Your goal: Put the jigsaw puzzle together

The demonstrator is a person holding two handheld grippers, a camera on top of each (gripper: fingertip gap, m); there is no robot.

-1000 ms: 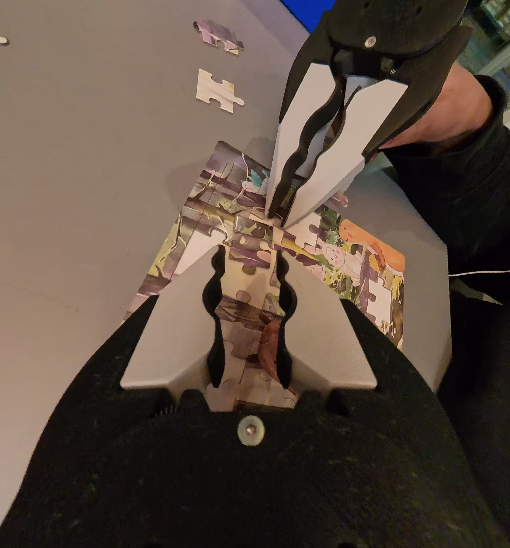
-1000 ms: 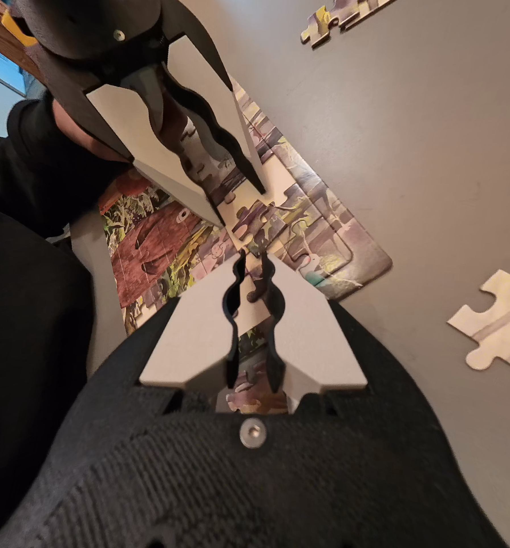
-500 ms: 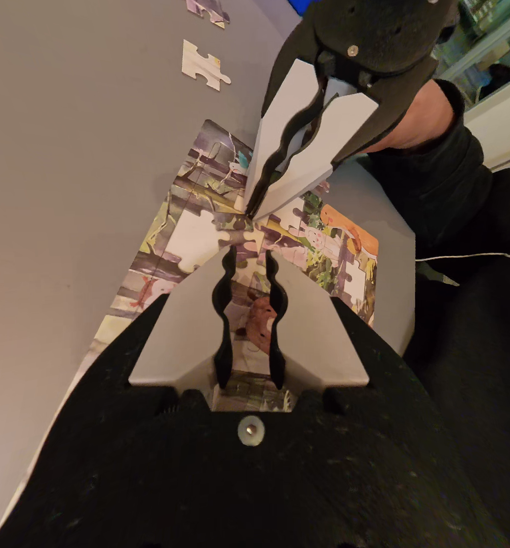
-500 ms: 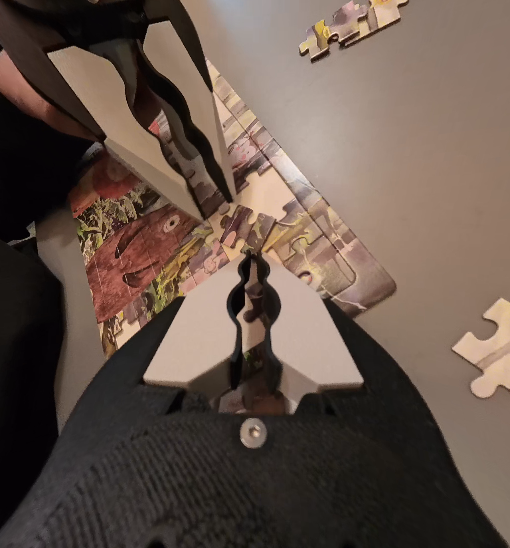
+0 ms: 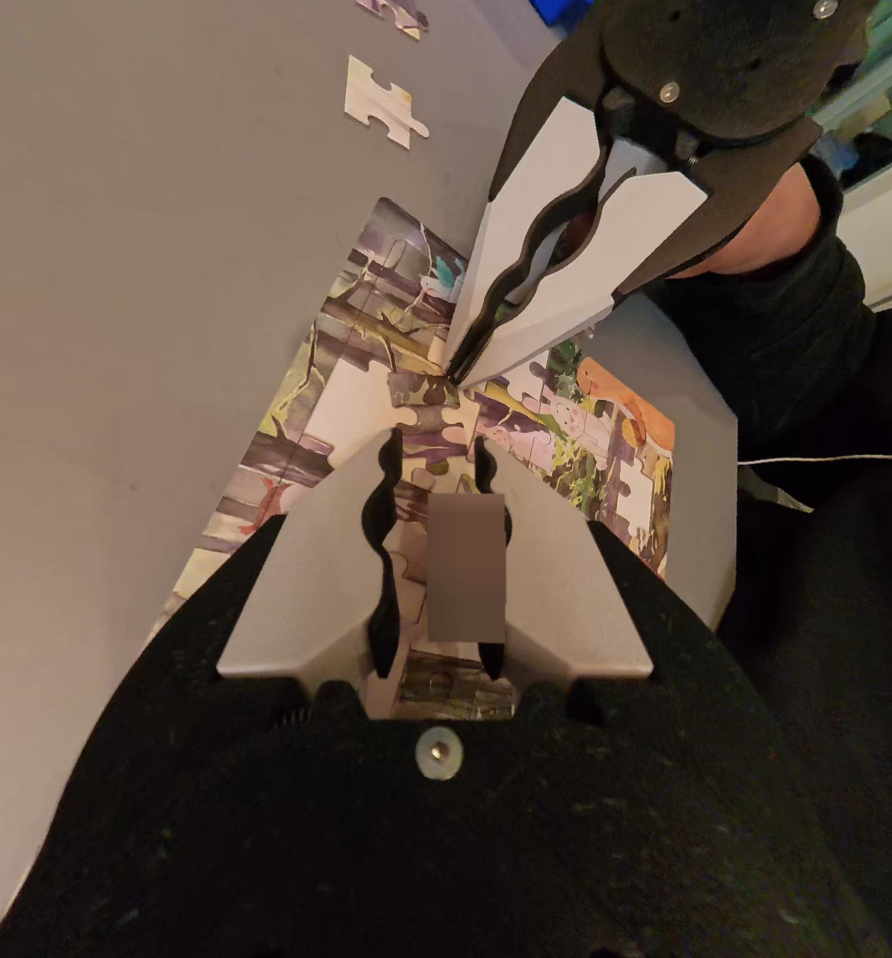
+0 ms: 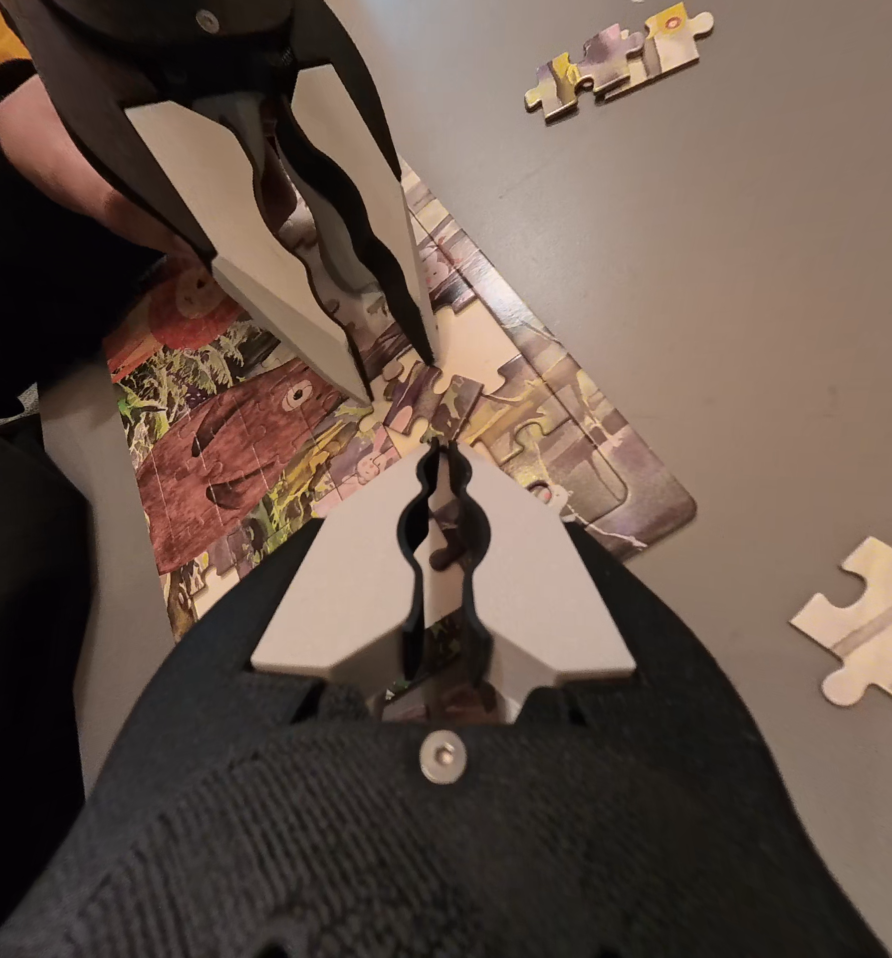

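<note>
A partly built jigsaw puzzle (image 5: 578,430) lies on the grey table, with a bare white gap (image 5: 350,399) in it; it also shows in the right wrist view (image 6: 236,446). My right gripper (image 6: 441,446) is shut on the corner of a dark purple-green puzzle piece (image 6: 462,404) and holds it low at the gap's edge. In the left wrist view that gripper (image 5: 455,379) comes down from the upper right onto the piece (image 5: 423,390). My left gripper (image 5: 435,439) is open and empty, just above the puzzle, tips facing the right gripper; it also shows in the right wrist view (image 6: 400,378).
Loose pieces lie on the grey table (image 5: 122,259): a pale one (image 5: 381,103) and a purple one (image 5: 397,13) beyond the puzzle. In the right wrist view there is a pale piece (image 6: 869,622) and a joined strip (image 6: 620,57). A person's hand (image 5: 775,223) holds the right gripper. My two grippers' fingertips are within a few centimetres of each other.
My right gripper's fingers have closed and its tips have shifted toward the white gap with the dark piece. My left gripper has drawn back a little and narrowed slightly.
</note>
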